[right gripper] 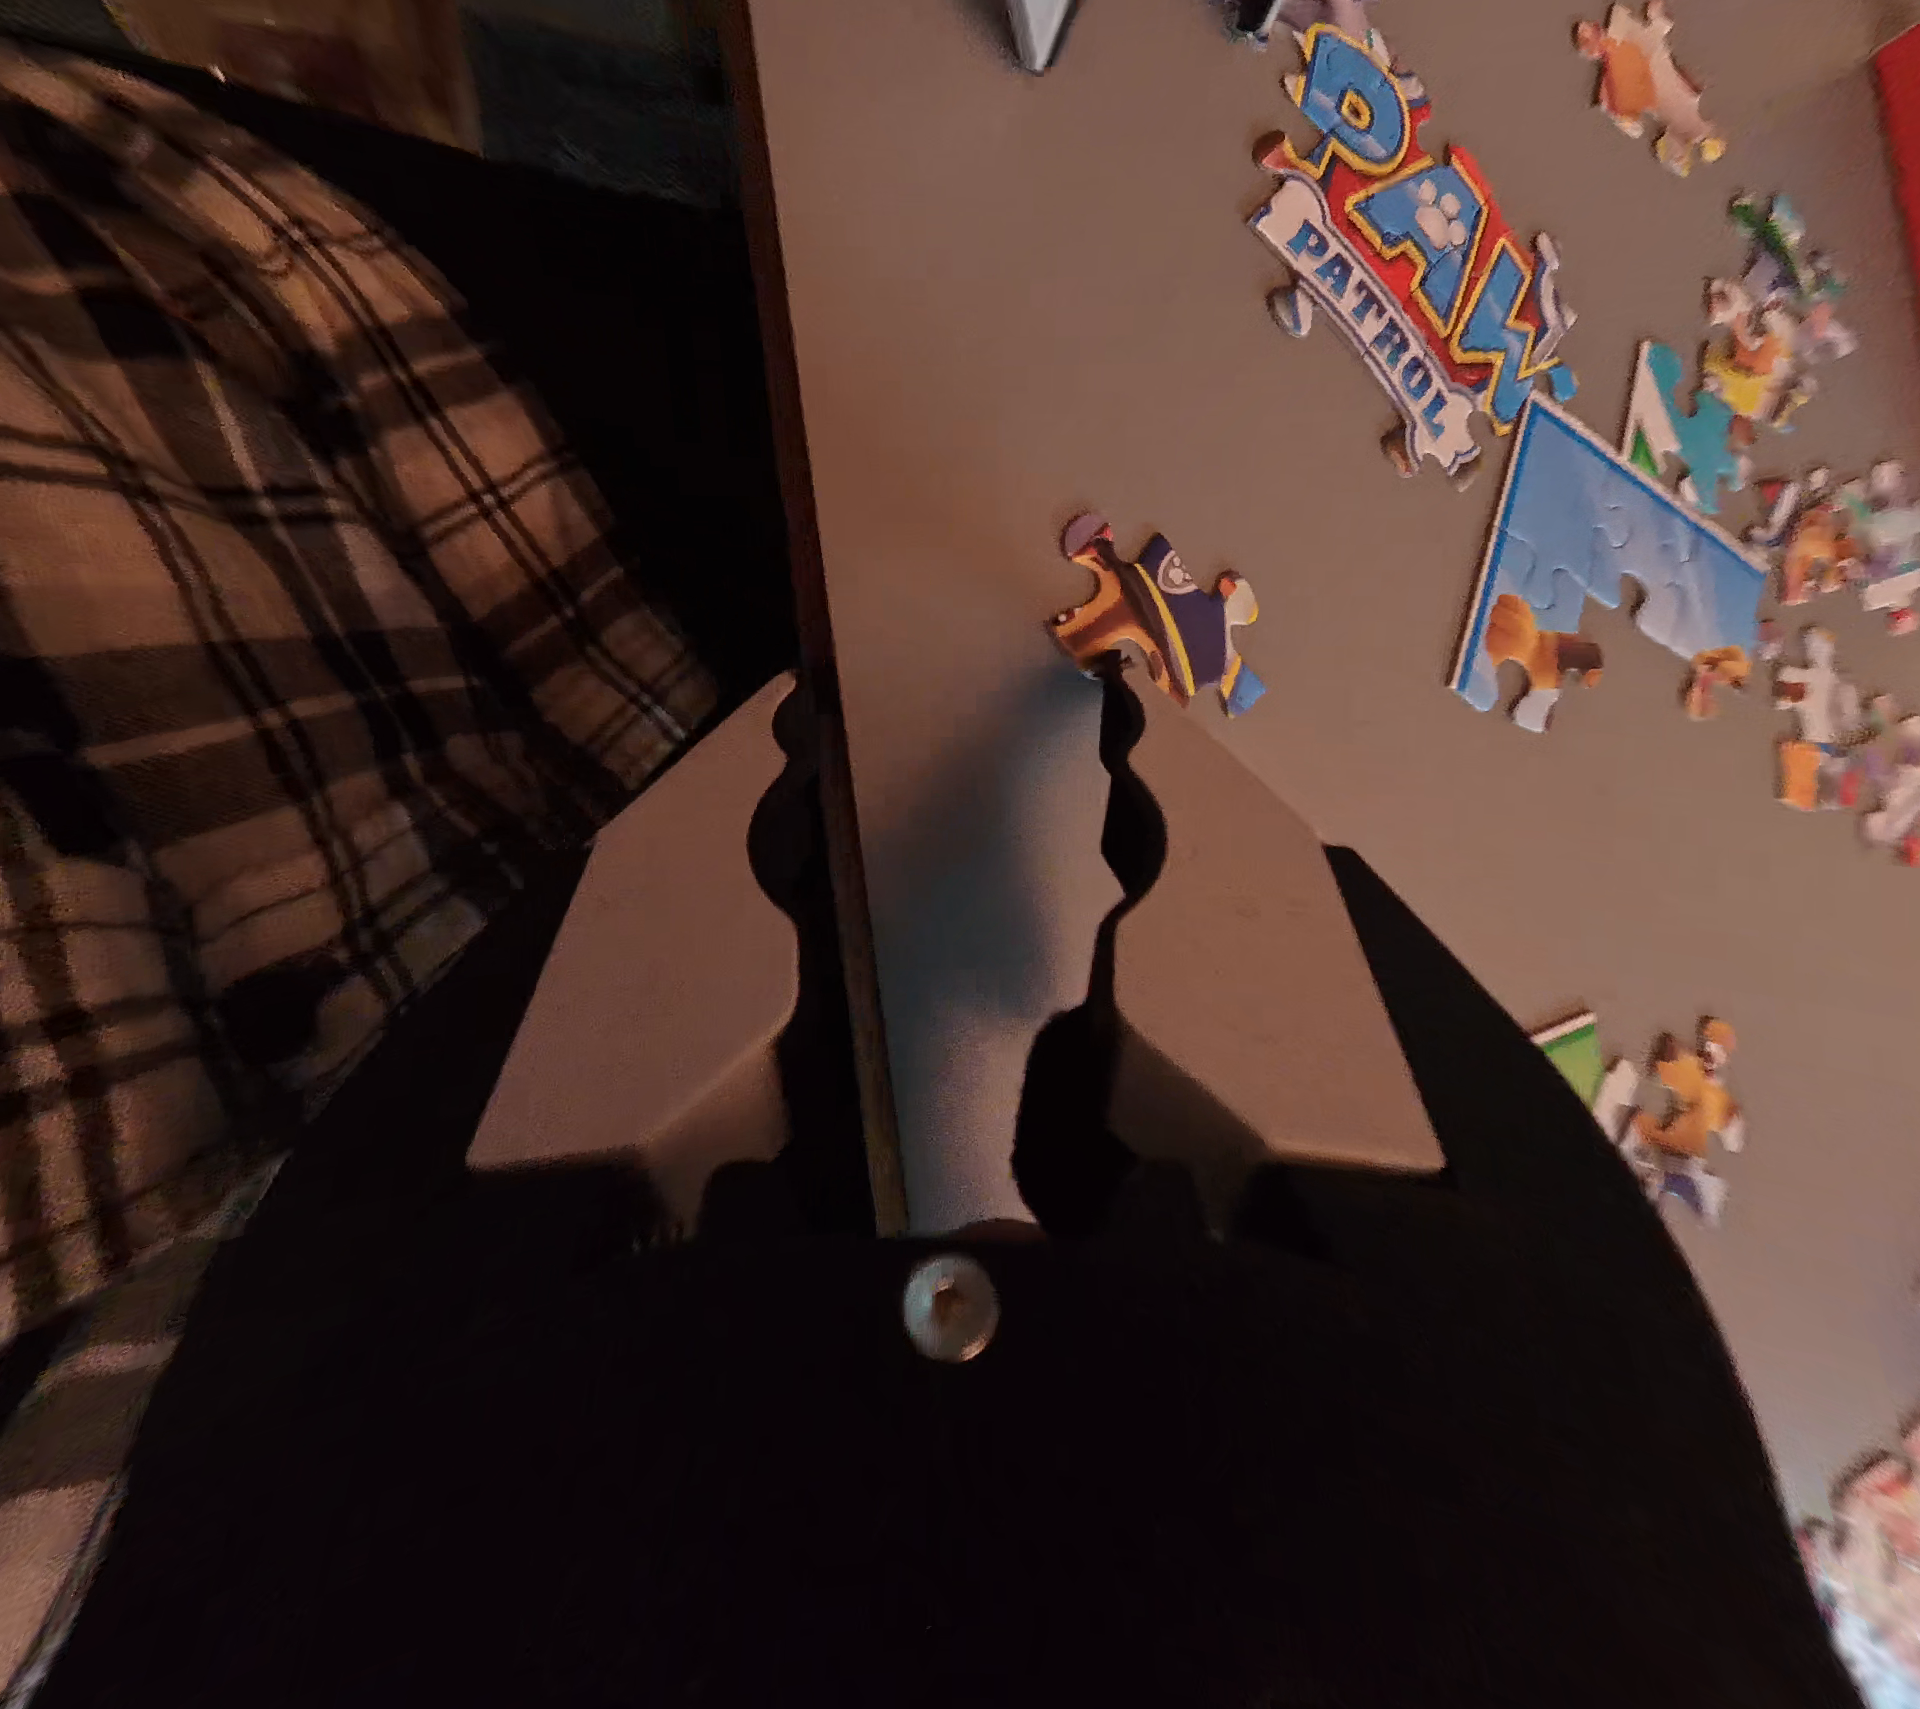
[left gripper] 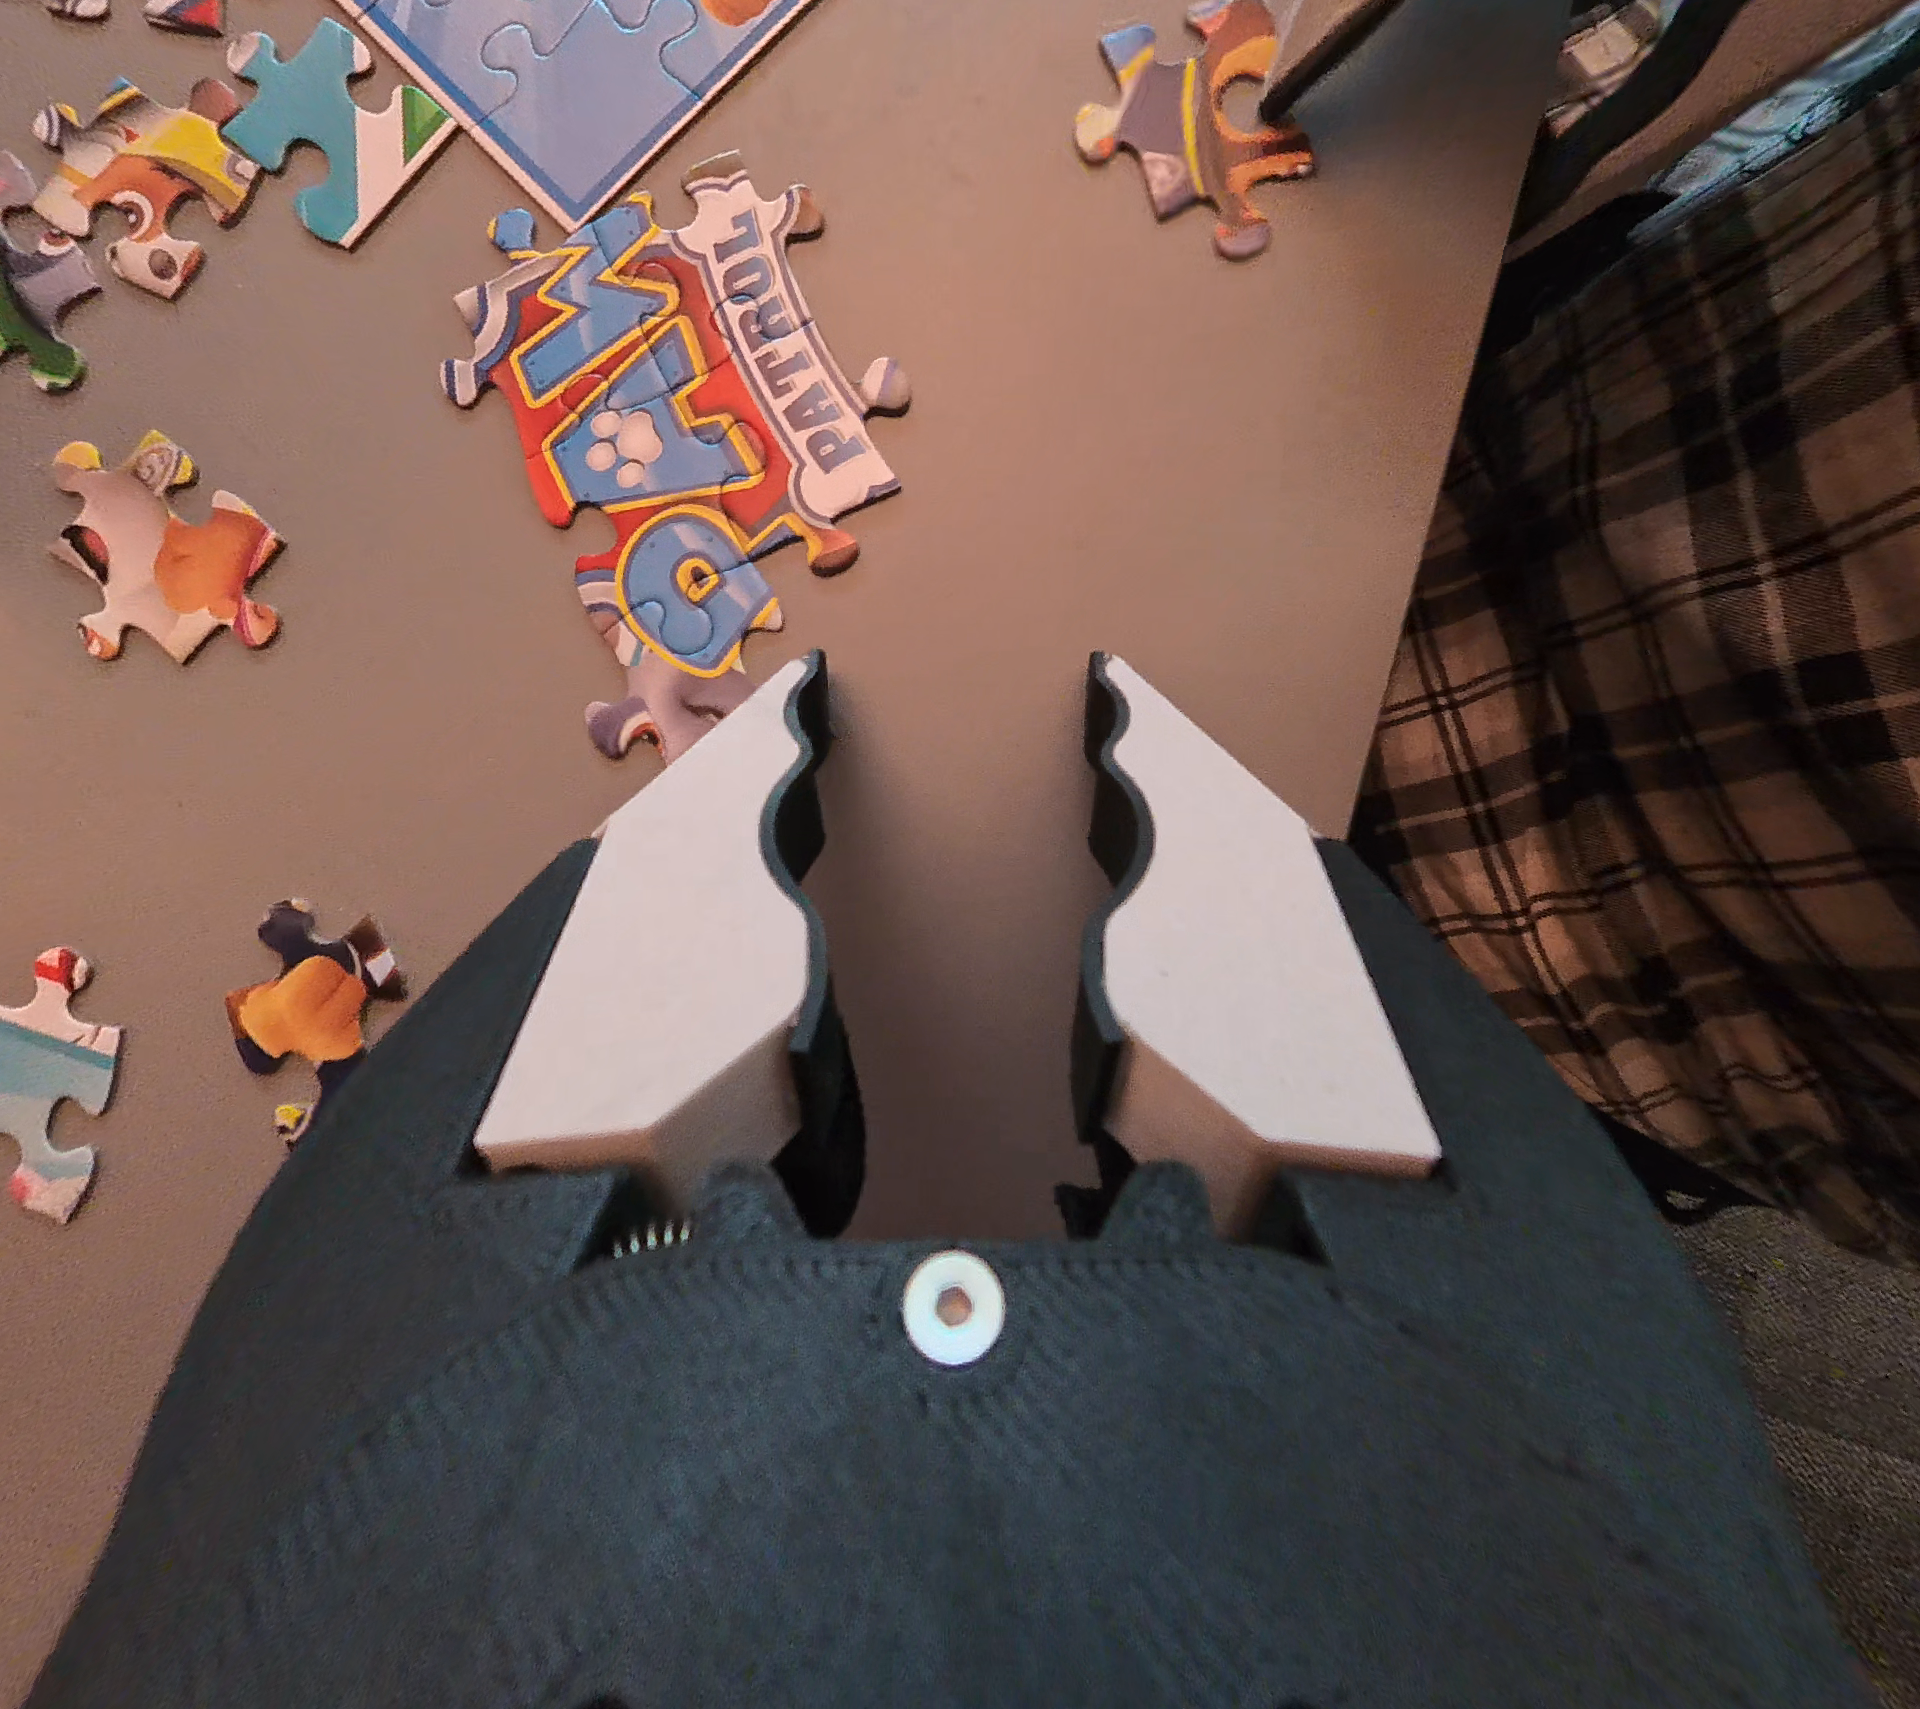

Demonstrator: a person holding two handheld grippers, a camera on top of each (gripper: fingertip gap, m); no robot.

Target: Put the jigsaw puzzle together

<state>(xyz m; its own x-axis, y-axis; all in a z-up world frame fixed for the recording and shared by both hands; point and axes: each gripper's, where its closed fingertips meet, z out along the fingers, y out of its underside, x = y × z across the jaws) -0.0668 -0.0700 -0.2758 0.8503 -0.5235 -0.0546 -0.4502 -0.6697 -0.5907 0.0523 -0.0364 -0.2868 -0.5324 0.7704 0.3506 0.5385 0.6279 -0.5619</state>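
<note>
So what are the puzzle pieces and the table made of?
The puzzle pieces look like printed cardboard: flat, thin, with slightly glossy picture tops and pale cut edges. The table looks like smooth matte grey-brown board, maybe laminate; its darker edge shows in the right wrist view.

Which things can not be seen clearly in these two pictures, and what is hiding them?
- Left wrist view: the small purple-and-white puzzle piece below the joined red-and-blue logo section is partly covered by the open left gripper.
- Right wrist view: the loose pieces at the lower right edge are blurred and cut off.
- Right wrist view: a red object is cut off by the frame.
</note>
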